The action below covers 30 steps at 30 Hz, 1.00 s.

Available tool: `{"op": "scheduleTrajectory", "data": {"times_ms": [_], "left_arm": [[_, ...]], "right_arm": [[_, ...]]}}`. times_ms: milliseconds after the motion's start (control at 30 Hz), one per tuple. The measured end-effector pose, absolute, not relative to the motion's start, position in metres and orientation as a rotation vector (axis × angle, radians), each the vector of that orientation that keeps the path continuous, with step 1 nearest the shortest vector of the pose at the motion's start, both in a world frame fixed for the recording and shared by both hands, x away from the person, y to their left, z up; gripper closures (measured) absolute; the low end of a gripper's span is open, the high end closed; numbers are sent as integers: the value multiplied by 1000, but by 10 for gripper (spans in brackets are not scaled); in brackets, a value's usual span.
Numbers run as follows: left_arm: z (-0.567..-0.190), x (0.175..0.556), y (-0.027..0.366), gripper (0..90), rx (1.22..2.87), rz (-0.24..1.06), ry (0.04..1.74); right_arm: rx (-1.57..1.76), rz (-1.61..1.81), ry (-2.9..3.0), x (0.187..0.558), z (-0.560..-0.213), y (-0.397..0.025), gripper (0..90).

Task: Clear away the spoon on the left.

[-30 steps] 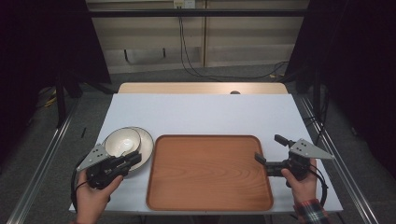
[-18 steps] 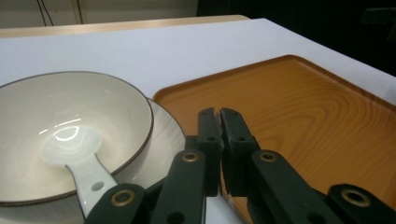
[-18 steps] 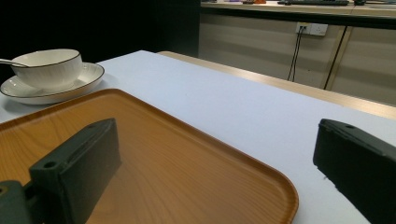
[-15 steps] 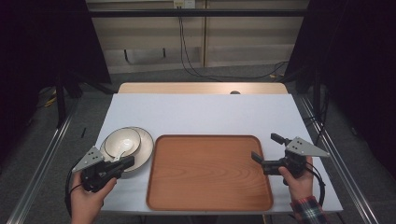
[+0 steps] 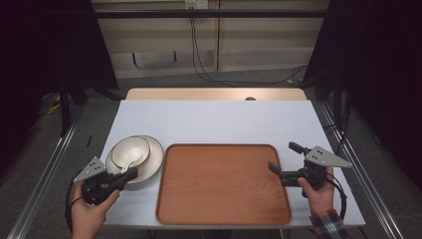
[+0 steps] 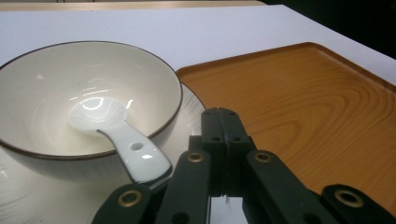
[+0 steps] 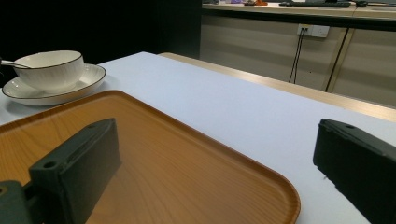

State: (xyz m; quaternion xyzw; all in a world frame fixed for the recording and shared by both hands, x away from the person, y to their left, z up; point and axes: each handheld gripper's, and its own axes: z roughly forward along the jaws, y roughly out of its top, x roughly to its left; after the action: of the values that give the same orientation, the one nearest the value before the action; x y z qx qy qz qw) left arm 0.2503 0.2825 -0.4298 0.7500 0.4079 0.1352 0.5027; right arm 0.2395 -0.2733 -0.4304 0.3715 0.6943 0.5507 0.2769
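One white spoon (image 6: 122,140) lies in the one bowl (image 5: 130,151), its scoop down in the bowl's hollow and its handle rising over the rim. In the left gripper view its long axis runs from the bowl's middle toward the left gripper (image 6: 219,116), handle end nearest the jaws. The bowl sits on one plate (image 5: 152,164), near the table's (image 5: 214,119) left edge and just beside the left edge of the one wooden tray (image 5: 224,184).

The left gripper (image 5: 130,173) has its jaws pressed together with nothing between them; their tips are over the plate's near rim, just beside the spoon handle, and I cannot tell whether they touch it. The right gripper (image 5: 284,160) is spread wide and holds nothing: its jaws straddle the tray's right rim near the table's right edge, one jaw over the tray's wood, the other over the white tabletop. A hand (image 5: 89,211) holds each gripper from the table's near edge.
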Motion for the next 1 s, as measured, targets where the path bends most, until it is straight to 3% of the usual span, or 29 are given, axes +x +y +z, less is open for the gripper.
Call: {"op": "scheduleTrajectory", "data": {"times_ms": [1000], "left_arm": [[-432, 251, 299, 900, 1798, 351, 1069]], "right_arm": [[986, 1481, 1874, 239, -431, -273, 3]]}}
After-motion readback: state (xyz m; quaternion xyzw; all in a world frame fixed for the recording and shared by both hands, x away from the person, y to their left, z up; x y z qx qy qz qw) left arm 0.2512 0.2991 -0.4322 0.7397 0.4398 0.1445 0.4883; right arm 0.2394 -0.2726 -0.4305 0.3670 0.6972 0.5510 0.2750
